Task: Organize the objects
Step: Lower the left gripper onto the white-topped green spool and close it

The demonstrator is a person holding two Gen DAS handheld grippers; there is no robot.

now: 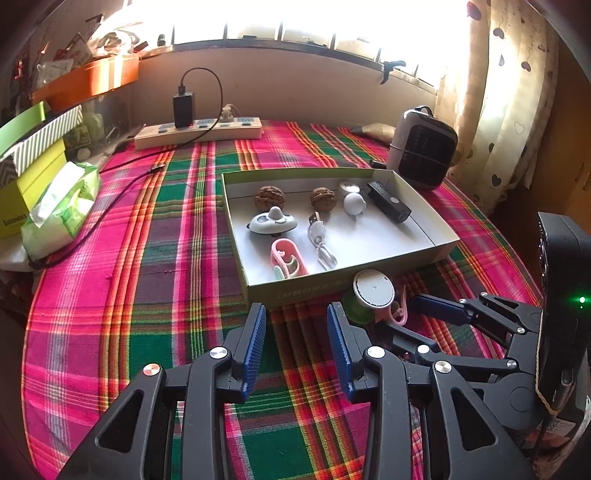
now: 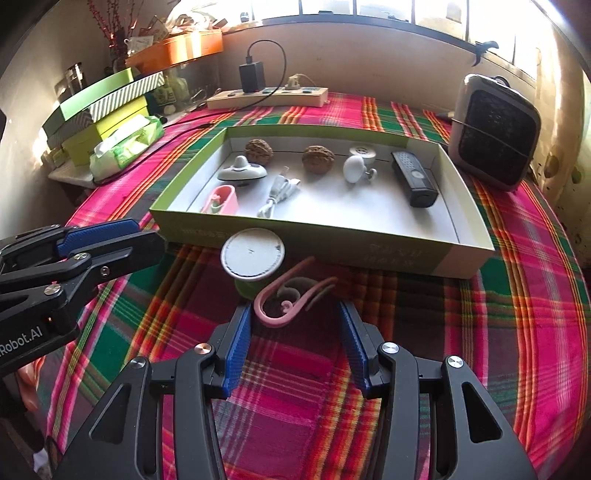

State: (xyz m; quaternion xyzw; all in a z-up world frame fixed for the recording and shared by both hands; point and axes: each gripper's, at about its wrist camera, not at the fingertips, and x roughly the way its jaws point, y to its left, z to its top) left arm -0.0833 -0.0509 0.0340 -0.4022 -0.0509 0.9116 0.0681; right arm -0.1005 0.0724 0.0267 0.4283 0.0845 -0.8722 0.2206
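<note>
Strong daylight entered from the window [image 1: 295,22] behind the table, blown out to pure white in both views. Glare washed the curtain [image 1: 491,110] and wall top. Plaid tablecloth [image 1: 147,258] well lit, colours saturated. Soft shadows fell toward the cameras under the cardboard tray [image 2: 406,254]. Heavy fisheye bending and dark vignetting at the corners. Focus sharp centrally, softer at the edges.

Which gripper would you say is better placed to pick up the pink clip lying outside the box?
Right, probably: the right gripper is open with the pink clip just ahead; the left gripper points beside it.
</note>
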